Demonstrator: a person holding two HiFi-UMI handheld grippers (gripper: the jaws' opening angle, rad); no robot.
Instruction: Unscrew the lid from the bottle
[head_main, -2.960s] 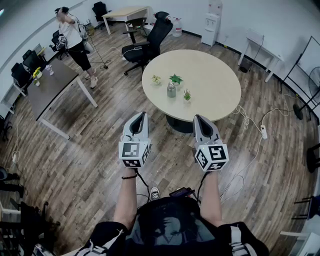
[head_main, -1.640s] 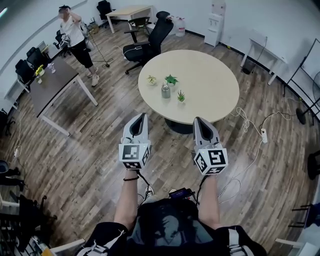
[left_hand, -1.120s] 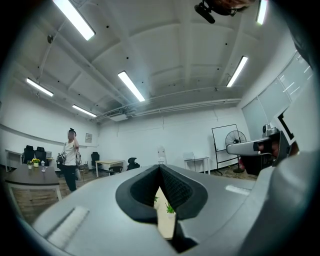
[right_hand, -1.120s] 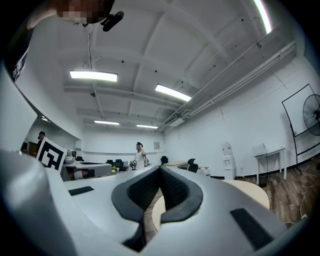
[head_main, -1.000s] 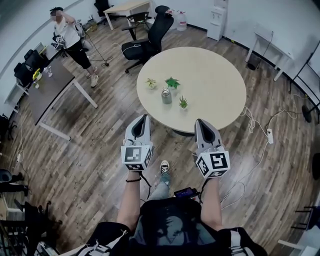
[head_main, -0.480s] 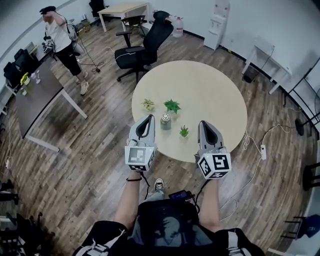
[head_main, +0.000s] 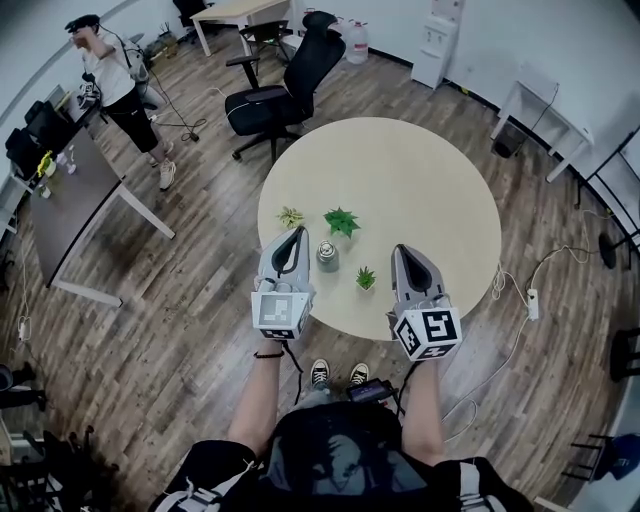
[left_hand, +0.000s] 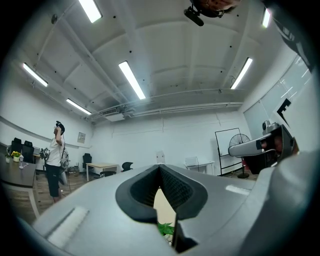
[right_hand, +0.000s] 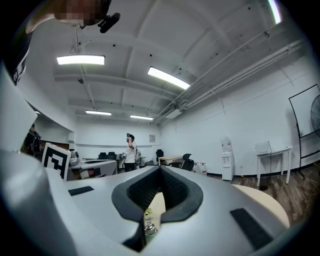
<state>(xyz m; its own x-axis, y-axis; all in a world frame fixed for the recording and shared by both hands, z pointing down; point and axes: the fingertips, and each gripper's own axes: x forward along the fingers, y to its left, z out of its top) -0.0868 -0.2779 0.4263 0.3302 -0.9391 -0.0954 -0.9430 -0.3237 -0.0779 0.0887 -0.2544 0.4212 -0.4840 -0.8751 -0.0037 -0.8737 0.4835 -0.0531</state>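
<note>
A small silver bottle (head_main: 327, 256) with its lid on stands upright near the front of the round beige table (head_main: 430, 190). My left gripper (head_main: 296, 232) hangs just left of it, shut and empty. The right gripper (head_main: 397, 250) is held further to the right, jaws also shut with nothing in them. Both point level over the table's near edge, apart from the bottle. In the right gripper view the bottle's lid (right_hand: 149, 228) peeks out below the shut jaws (right_hand: 160, 169). The left gripper view shows only a green plant (left_hand: 165, 229) beneath its shut jaws (left_hand: 160, 167).
Three small potted plants (head_main: 342, 221) (head_main: 290, 216) (head_main: 366, 279) ring the bottle. A black office chair (head_main: 275, 95) stands behind the table. A person (head_main: 110, 80) stands far left by a dark desk (head_main: 60, 210). Cables and a power strip (head_main: 530, 300) lie on the floor at right.
The view has closed in on the round table. Both grippers, earlier over bare floor short of it, now reach over its near edge on either side of the bottle. Jaws stayed shut.
</note>
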